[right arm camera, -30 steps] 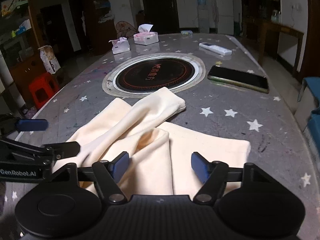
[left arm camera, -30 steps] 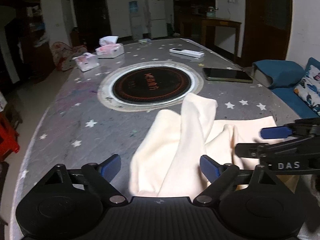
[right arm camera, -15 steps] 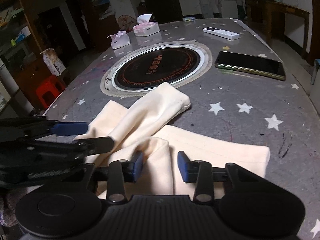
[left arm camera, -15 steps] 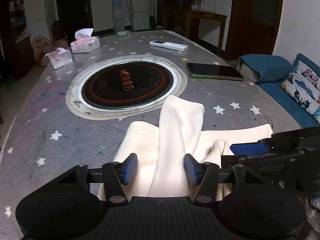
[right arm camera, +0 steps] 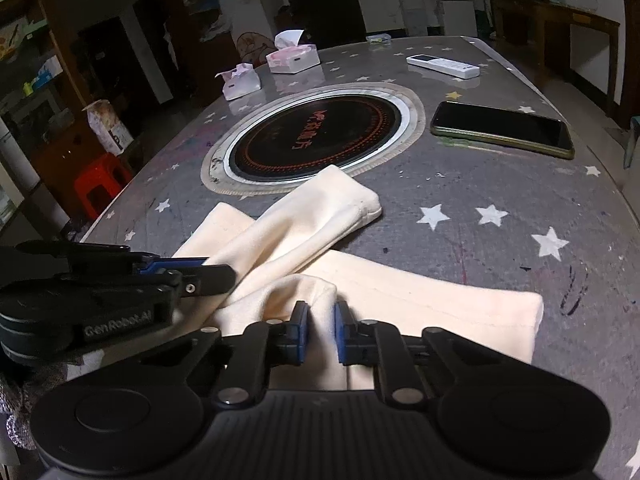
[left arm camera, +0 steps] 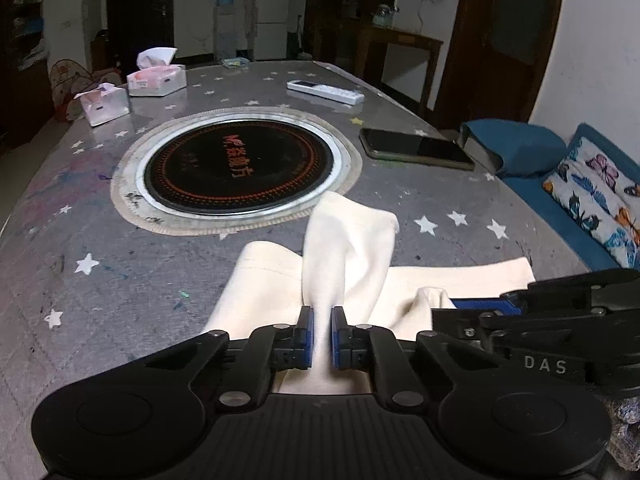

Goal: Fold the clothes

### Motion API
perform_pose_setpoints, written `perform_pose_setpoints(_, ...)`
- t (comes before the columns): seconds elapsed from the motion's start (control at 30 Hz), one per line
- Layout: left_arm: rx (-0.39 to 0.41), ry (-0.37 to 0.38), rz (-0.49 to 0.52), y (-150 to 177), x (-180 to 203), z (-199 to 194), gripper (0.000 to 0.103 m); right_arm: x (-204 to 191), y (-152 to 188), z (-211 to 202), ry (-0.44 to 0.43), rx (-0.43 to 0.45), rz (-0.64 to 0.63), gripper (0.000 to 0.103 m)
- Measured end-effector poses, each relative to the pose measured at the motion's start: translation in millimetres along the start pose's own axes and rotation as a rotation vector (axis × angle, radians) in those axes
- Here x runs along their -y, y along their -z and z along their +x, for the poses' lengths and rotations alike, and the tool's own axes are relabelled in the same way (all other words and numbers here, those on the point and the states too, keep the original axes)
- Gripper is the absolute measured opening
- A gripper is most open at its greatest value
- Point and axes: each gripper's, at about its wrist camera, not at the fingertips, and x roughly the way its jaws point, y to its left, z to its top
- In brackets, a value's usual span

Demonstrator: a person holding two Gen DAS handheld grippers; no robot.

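A cream garment [left arm camera: 344,248] lies crumpled on the near part of the grey star-patterned table [left arm camera: 120,280], one long part stretching toward the round cooktop. It also shows in the right wrist view [right arm camera: 304,224]. My left gripper [left arm camera: 322,338] is shut on a fold of the cream garment at its near edge. My right gripper [right arm camera: 321,332] is shut on another raised fold close beside it. The right gripper shows at the right of the left wrist view [left arm camera: 480,308], and the left gripper at the left of the right wrist view [right arm camera: 192,276].
A round black cooktop [left arm camera: 240,168] is set in the table's middle. A phone [left arm camera: 416,148], a white remote [left arm camera: 324,91] and two tissue boxes [left arm camera: 156,78] lie beyond it. A blue sofa with a butterfly cushion [left arm camera: 596,196] stands to the right, a red stool [right arm camera: 100,184] to the left.
Both grippers went from wide open to shut, each closing on a fold of the cream garment. The two grippers moved closer together.
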Motion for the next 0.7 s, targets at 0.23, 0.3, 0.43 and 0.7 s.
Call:
perform_pose_setpoints(0.23,0.059,-0.052,-0.107,4.2,-26.8,-31.4,0.009,0.7,3.8,-18.2,0.009,0.044,0.006,0.006)
perform_pose_setpoints(0.3,0.083,-0.079,-0.137,6.0,-36.2,-46.0,0.009,1.4,5.0,-25.2,0.011,0.059,0.009,0.006)
perform_pose_setpoints(0.43,0.142,-0.145,-0.164,15.6,-55.1,-79.5,0.009,3.0,8.4,-44.2,0.013,0.096,0.012,0.005)
perform_pose_setpoints(0.7,0.186,-0.268,-0.275,61.0,-95.8,-140.2,0.008,15.2,24.5,-97.6,0.057,0.201,0.033,0.005)
